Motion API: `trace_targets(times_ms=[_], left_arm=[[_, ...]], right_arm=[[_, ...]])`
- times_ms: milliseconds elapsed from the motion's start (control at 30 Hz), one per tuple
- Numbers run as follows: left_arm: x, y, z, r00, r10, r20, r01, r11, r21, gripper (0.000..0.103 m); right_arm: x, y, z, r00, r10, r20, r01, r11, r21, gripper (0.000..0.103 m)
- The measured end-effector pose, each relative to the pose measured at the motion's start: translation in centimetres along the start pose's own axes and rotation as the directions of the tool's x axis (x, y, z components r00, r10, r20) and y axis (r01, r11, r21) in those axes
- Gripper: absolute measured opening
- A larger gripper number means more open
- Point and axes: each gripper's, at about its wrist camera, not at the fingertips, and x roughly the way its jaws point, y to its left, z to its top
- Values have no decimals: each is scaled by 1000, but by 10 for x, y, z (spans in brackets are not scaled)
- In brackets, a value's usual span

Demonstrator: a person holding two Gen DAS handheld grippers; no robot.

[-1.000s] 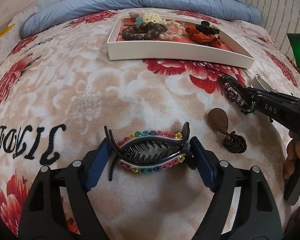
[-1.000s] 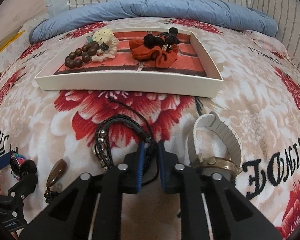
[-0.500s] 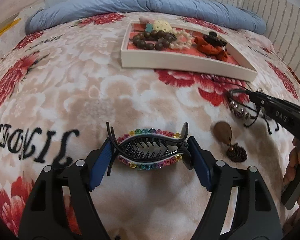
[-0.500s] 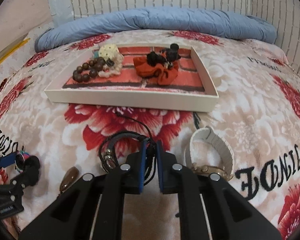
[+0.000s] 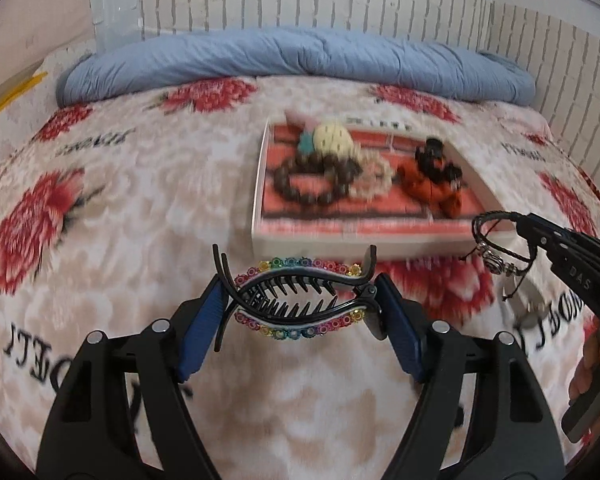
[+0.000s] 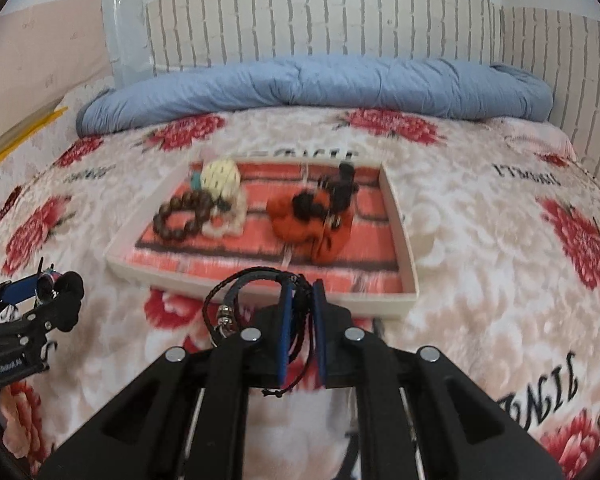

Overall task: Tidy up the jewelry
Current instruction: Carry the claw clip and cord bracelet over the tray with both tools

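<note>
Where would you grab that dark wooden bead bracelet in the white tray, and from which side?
Grip the dark wooden bead bracelet across its near left arc, coming down from above with one finger inside the ring. It seems to lie flat in the white tray with an open middle. Its far right side touches the cream bead bracelet, so there is less room there, though the picture is blurred.

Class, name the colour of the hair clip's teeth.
Black; the hair clip shows best in the left wrist view.
</note>
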Motion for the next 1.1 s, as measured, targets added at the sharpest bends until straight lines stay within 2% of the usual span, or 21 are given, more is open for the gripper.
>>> trace_targets(times_ms=[233,467,633,800,900,1000,1100], left_arm=[[21,2,52,998,-12,62,14,999,-31,73],[61,0,82,996,-25,83,28,999,-34,73],[93,-4,85,998,-12,69,13,1000,-10,73],[126,-6,80,1000,-9,27,9,1000,10,73],[137,-10,77,1000,0,10,-1,999,37,73],[143,-8,73,1000,-23,-18,23,999,26,73],[147,-7,71,1000,-14,-23,14,999,30,73]], right_arm=[[17,-15,34,999,-3,45,2,1000,29,11],[49,-31,46,998,-18,61,14,997,71,11],[73,-41,38,999,-36,31,33,995,98,11],[95,-40,33,998,-57,-40,60,995,86,11],[99,-41,33,995,-76,-65,81,994,77,11],[101,-40,30,992,-89,-89,94,994,61,11],[104,-40,27,990,-95,-106,101,994,52,11]])
